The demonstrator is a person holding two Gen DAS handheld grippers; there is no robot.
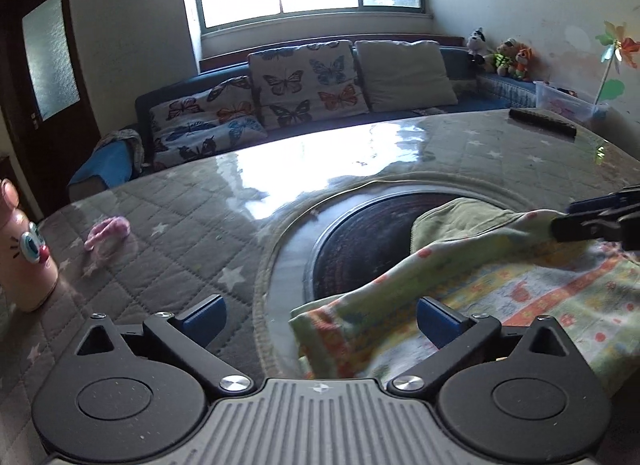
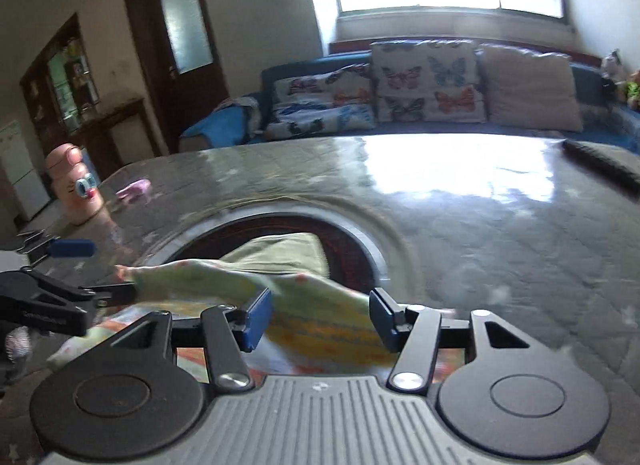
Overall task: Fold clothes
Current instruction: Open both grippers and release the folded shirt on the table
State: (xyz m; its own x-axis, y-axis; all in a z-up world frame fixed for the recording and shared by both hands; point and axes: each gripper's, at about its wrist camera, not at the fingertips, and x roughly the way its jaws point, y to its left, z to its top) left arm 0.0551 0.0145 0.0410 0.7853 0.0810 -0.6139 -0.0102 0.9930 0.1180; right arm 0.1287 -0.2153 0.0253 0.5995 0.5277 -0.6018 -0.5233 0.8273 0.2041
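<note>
**Two grippers at a patterned cloth**

While the patterned cloth (image 1: 500, 289) lies on the table (image 1: 180, 217), partly over the dark round plate (image 1: 360, 233) set in the table's middle, both grippers are close to it. The left gripper (image 1: 320, 317) has its jaws wide apart, with a folded corner of the cloth lying between the blue pads and nothing pinched. The right gripper (image 2: 320, 317) also has its jaws apart, and a raised fold of the cloth sits between them; the blur hides whether the pads touch it.

The left view shows a pink bottle with a cartoon face (image 1: 24, 249) near the table's left edge, a small pink thing (image 1: 108, 233) beside it, and a black remote (image 1: 542, 121) at the far right corner. It also shows soft toys (image 1: 500, 55) and a pinwheel (image 1: 614, 49) by the wall.

Only the right view shows a glass cabinet (image 2: 68, 77) and all of the dark door (image 2: 180, 45). Both views show the sofa with butterfly cushions (image 2: 424, 81).
</note>
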